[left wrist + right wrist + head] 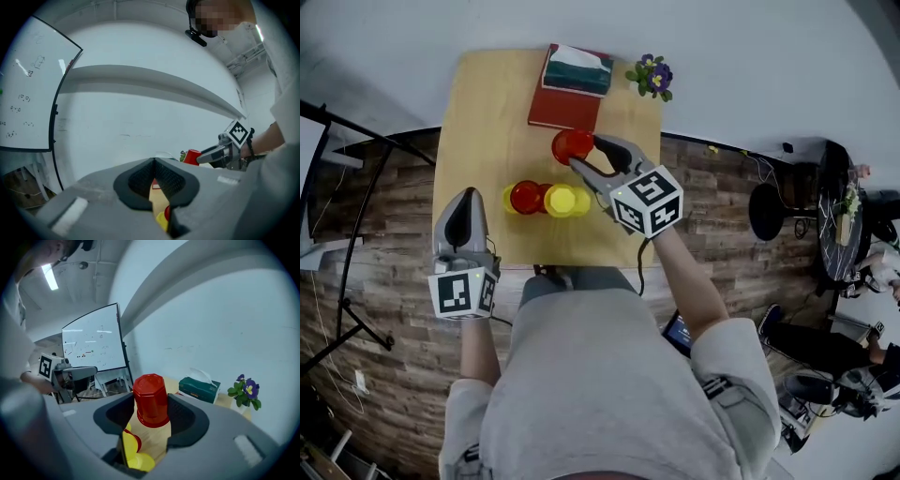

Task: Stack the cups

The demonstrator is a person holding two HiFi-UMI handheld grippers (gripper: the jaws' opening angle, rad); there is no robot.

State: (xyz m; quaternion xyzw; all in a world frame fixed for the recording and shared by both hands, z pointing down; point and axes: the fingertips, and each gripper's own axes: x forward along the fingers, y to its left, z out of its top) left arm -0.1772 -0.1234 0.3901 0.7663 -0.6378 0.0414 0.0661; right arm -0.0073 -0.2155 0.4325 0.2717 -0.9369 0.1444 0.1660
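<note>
Head view, left to right: the left gripper [469,197] hangs over the near left part of the table [478,103] with its jaws pressed together on nothing, a tight row of yellow and red cups [560,200] sits mid-table, and just behind it the right gripper [585,152] pinches a red cup [570,144] upside down between its pads. I'd say stacking is barely underway, one cup picked and the row left to do, can't tell if any are nested yet. A red book [565,111], tissue box [577,70] and flower pot [652,77] sit at the far edge, apart from the cups, so nothing really blocks the way
</note>
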